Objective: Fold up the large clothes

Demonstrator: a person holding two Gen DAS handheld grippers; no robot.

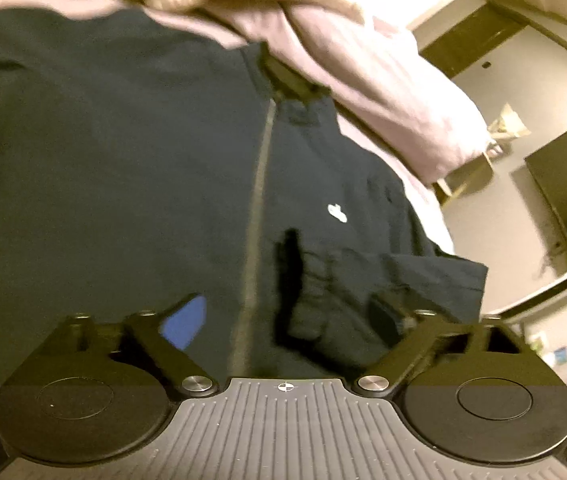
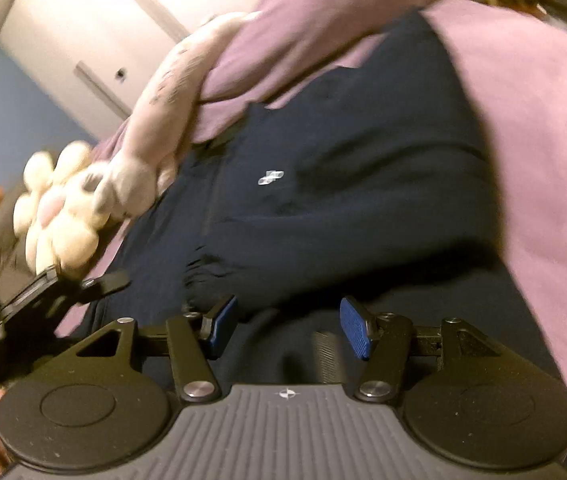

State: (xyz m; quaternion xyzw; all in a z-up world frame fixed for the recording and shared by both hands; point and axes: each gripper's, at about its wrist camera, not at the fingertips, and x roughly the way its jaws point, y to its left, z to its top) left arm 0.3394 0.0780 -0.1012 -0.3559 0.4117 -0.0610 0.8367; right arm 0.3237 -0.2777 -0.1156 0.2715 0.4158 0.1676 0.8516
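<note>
Both grippers are hovering low over the dark zip jacket (image 1: 143, 140) lying spread on the pink bed cover (image 2: 543, 160); the right gripper (image 2: 288, 328) and left gripper (image 1: 287, 320) are holding their fingers spread, pinching nothing. Just ahead of the right fingers (image 2: 357, 326) a folded-in sleeve (image 2: 323, 248) is lying crosswise, while the zip (image 1: 257, 184) is running straight away from the left gripper towards the collar (image 1: 287, 76), a plush toy (image 2: 63, 208) lying beyond.

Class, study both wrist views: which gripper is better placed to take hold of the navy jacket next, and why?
Probably the right gripper: its open pads straddle a bunched fold of the navy jacket. The left gripper, open too, looks over flatter cloth along the zip.
</note>
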